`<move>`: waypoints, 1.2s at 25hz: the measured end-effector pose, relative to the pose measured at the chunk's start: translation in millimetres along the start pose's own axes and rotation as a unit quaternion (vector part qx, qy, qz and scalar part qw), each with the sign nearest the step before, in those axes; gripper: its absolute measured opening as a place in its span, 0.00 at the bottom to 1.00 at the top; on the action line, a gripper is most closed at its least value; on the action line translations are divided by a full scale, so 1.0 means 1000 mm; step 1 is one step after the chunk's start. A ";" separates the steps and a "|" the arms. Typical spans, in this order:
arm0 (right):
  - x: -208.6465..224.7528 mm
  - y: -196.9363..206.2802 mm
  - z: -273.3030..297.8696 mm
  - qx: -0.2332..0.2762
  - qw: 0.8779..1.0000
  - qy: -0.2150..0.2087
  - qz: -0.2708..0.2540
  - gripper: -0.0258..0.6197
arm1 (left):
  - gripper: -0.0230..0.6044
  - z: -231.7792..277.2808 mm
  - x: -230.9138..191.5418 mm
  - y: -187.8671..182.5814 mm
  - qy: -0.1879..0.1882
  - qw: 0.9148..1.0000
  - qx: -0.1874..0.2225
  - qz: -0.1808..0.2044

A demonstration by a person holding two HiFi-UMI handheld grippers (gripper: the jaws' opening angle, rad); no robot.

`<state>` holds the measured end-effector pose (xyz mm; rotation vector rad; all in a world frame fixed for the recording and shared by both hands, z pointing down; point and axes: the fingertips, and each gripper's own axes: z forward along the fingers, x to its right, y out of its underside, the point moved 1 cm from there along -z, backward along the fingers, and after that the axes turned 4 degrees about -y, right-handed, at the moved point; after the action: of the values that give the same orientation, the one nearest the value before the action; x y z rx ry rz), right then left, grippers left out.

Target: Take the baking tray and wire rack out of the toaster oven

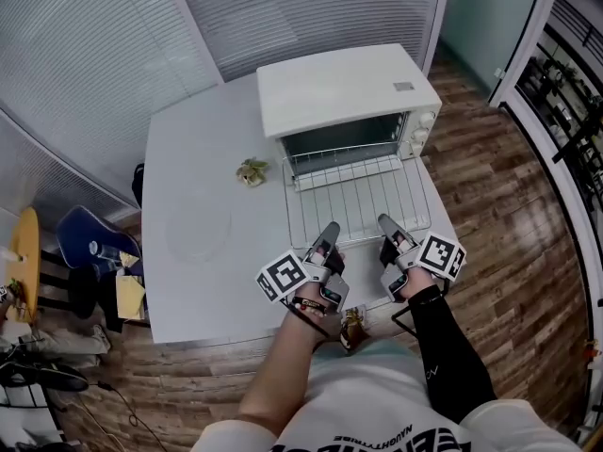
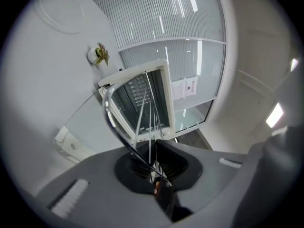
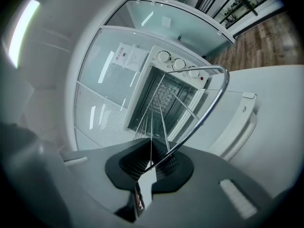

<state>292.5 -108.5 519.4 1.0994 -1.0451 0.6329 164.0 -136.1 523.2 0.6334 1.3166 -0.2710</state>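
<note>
Both forearms stretch toward 12 o'clock, left gripper [image 1: 329, 231] and right gripper [image 1: 385, 224] roughly level, each clamped tight on the near edge of the rack [image 1: 356, 194], which juts from the oven [image 1: 347, 90].

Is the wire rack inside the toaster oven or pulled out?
Mostly out: the wire rack lies in front of the toaster oven, with the left gripper and right gripper clamped on its near edge.

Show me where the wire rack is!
In the head view, the wire rack is centre, before the toaster oven, near edge gripped by left claw and right claw.
</note>
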 end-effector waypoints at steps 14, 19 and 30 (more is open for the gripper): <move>-0.056 0.064 -0.049 -0.046 0.997 -0.041 -0.035 0.04 | 0.14 -0.091 0.029 0.020 0.016 0.999 0.004 0.045; -0.081 0.103 -0.044 -0.079 0.994 -0.057 -0.049 0.04 | 0.14 -0.138 0.024 0.010 0.011 0.999 0.026 0.042; -0.122 0.182 -0.002 -0.172 0.976 -0.118 -0.062 0.04 | 0.15 -0.225 0.001 -0.023 -0.023 0.994 0.089 0.061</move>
<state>90.8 -31.8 481.3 0.9373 -1.2266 0.2118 -30.8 -25.5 490.3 0.8505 1.2126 -0.3023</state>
